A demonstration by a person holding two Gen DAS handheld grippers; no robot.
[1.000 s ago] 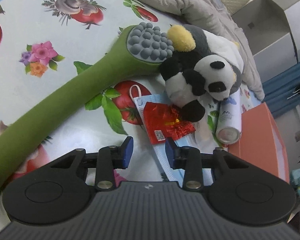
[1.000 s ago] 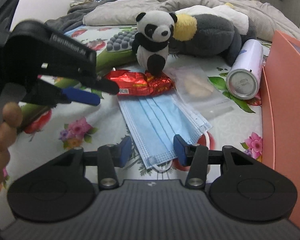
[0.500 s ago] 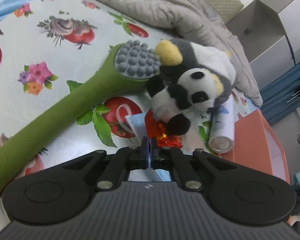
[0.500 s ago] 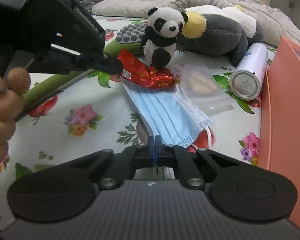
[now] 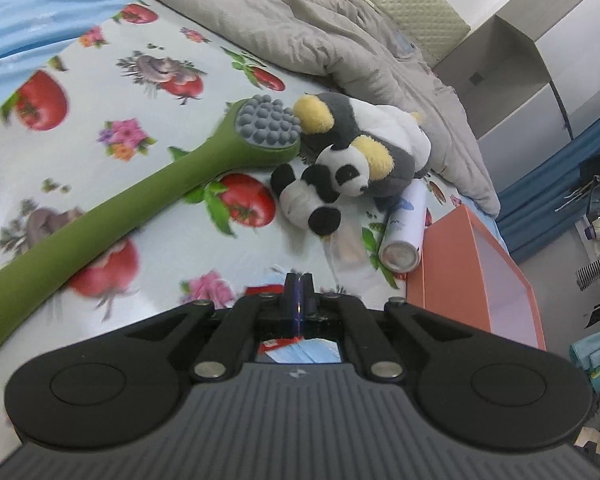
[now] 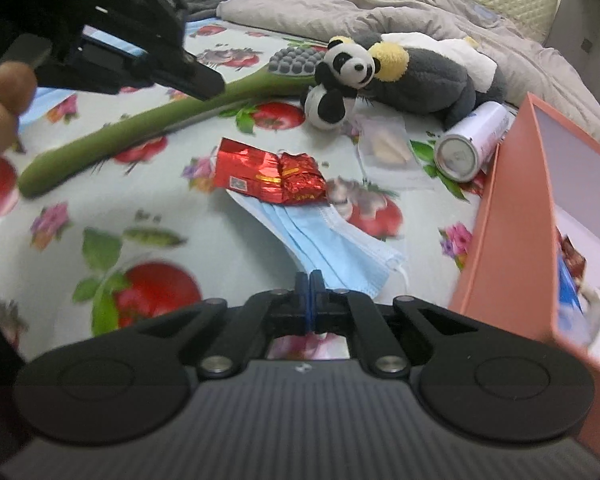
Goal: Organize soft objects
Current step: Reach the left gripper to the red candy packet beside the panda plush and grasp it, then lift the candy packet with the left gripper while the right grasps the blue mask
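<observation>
The orange box point(image 6: 512, 216) stands open on the bed. Left of it lies the face mask point(image 6: 328, 248), then the red packet point(image 6: 272, 176). Both the left gripper point(image 5: 299, 292) and right gripper point(image 6: 309, 294) are closed, holding nothing.

Spray can point(image 6: 470, 148) lying on its side, just beside orange box point(image 6: 504, 216) wall. Green long-handled massager point(image 6: 148, 120) well apart from box, on fruit-print bedsheet point(image 6: 172, 216). Grey quilt point(image 6: 420, 12) bunched beyond box.
</observation>
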